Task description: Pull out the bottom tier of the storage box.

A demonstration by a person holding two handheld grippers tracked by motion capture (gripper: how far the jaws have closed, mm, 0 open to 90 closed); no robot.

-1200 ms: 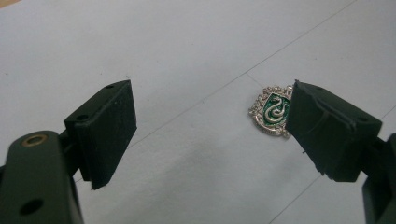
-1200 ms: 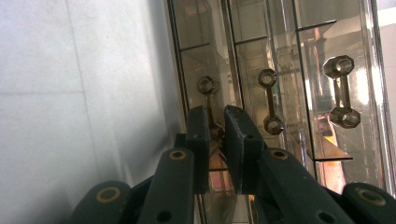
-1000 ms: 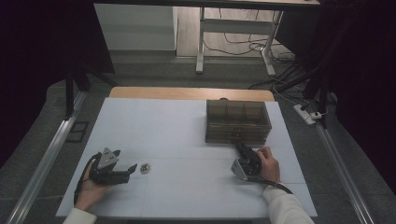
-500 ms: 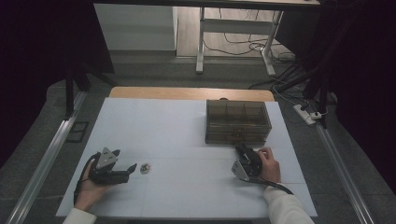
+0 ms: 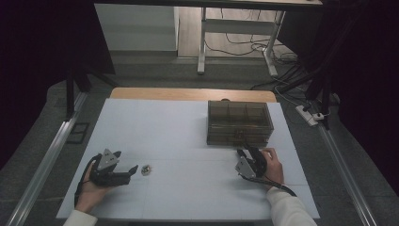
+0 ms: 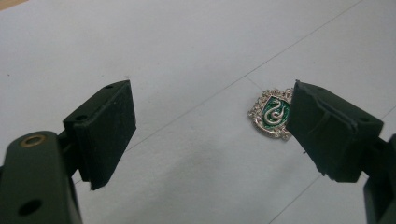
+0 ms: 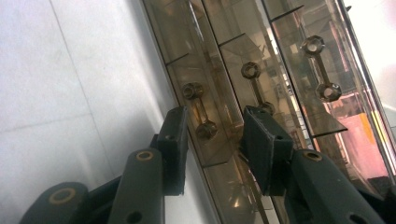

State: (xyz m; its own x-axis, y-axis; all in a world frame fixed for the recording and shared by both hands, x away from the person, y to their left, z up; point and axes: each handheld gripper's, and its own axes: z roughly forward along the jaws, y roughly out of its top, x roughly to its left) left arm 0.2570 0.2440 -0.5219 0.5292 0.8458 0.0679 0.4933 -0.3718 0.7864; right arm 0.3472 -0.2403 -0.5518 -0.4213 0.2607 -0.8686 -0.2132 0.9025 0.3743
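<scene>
Table (image 5: 188, 122) white, with faint ruled lines. Smoked plastic drawer box (image 5: 239, 123) standing toward the far right; three stacked drawers, each with a dumbbell-shaped handle (image 7: 200, 109), visible in the right gripper view.

Left gripper (image 5: 134, 169) lying low on the table near the left front, held in the left hand (image 5: 91, 188); jaws spread wide, nothing between them. Small silver-rimmed green badge (image 6: 272, 113) flat on the table, just beyond the gripper tips in the high view; in the left gripper view sitting against the inner edge of the right-hand jaw, not centred in the gap.

Right gripper (image 5: 244, 153) just in front of the box, in the right hand (image 5: 273, 165); jaws parted, straddling the lowest-left handle as seen in its own view, not closed on it. Contact with the handle not determinable.

Judged step: lining up on the badge. Recommended: shift the left gripper sideways so the badge sits midway between the jaws, keep the pads low to the table, close slowly on the rim; thin flat piece likely to skid or flip if caught by one pad alone. On the right: square the jaws to the handle bar before closing, then pull straight out.

Against the frames before: left gripper turned and moved slightly toward the badge, badge unmoved. Right gripper and box much as before.
</scene>
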